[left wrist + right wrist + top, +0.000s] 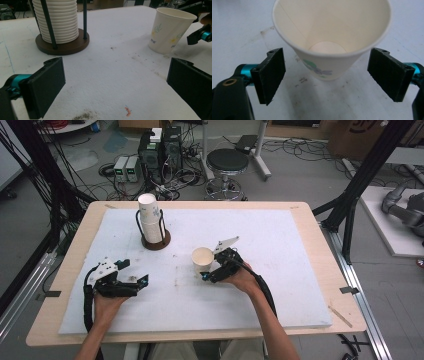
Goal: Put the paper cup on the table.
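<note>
Fingers (272, 75) of your right gripper (325, 77) stand spread on either side of the paper cup (332, 32), clear of its wall; it sits upright on the white counter (280, 270) between them. Your left gripper (131, 281) rests nearer the counter's left edge, its fingers (47, 85) spread with nothing between. Farther back stands the cup stack (150, 222) in its holder (156, 242).
</note>
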Tool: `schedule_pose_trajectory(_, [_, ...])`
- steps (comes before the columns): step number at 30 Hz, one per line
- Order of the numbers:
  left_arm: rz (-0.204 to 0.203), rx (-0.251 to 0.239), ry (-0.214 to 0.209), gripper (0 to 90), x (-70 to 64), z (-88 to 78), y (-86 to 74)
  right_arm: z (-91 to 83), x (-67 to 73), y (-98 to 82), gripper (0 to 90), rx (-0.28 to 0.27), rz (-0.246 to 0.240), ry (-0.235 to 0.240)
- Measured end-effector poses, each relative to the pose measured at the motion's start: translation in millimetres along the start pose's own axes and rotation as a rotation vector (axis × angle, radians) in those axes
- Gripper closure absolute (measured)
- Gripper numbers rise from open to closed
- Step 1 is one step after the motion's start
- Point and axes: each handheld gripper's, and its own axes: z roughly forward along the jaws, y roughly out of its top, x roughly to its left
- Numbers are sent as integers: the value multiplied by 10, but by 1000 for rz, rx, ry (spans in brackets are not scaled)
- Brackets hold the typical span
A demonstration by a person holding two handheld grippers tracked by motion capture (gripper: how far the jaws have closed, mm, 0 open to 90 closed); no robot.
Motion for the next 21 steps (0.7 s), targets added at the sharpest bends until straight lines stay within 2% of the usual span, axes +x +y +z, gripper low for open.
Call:
schedule_pose_trajectory(7, [0,2,1,17,-1,1,0,-170,21,-139,152,-64,0,-13])
schedule_pose_trajectory(11, [-2,2,3,18,1,2,0,-287,-16,-257,152,-109,35,-17])
schedule_pose_trajectory(21, [-3,3,6,18,-1,3,0,-475,-37,-431,152,-191,63,-29])
